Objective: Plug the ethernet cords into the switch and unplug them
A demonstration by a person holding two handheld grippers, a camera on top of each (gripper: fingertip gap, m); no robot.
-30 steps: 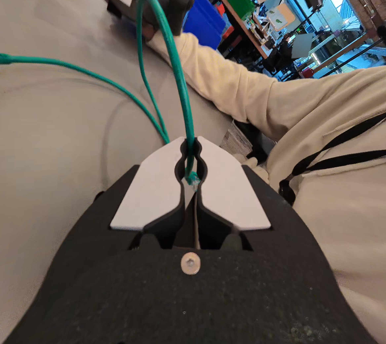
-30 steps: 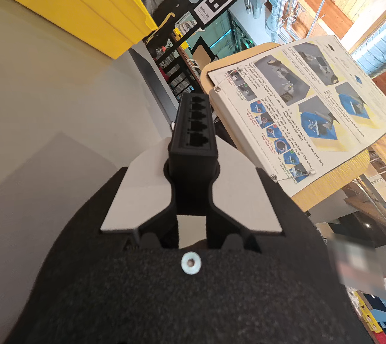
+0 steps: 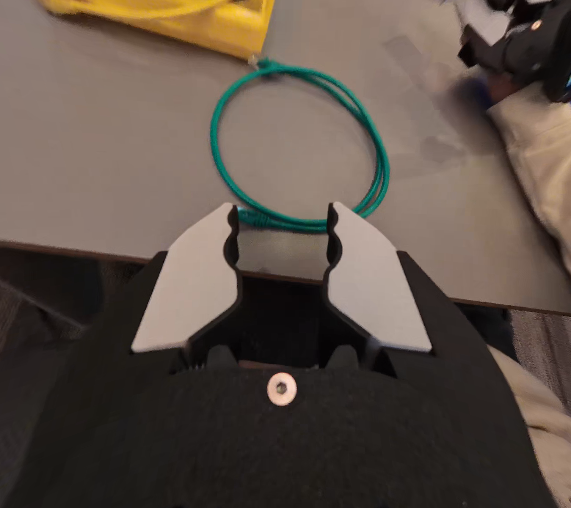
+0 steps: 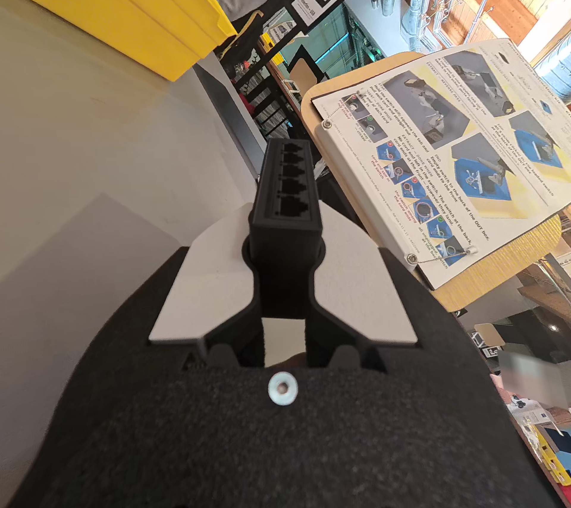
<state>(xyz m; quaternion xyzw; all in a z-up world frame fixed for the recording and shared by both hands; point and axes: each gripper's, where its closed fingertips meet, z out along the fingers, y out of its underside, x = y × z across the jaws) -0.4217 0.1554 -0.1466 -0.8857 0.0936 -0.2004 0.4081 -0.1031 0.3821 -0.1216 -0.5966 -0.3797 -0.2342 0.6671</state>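
The left gripper [image 3: 282,218] gapes empty, a coiled green ethernet cord [image 3: 296,150] lying on the table [image 3: 92,138] just ahead, perhaps touching its fingertips. The right gripper [image 4: 285,233] clamps the black switch [image 4: 285,199], ports facing up.

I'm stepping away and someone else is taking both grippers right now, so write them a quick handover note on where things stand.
Left gripper: open, empty, above the near table edge.
Right gripper: shut on the black switch, ports facing up; all visible ports are empty.
Green cord: coiled loose on the grey table, one plug just ahead of the left fingers, not in the switch.
Yellow bin behind it holds yellow and blue cords.
Left to do: whether the green cord still needs plugging cannot be told; the binned cords remain.
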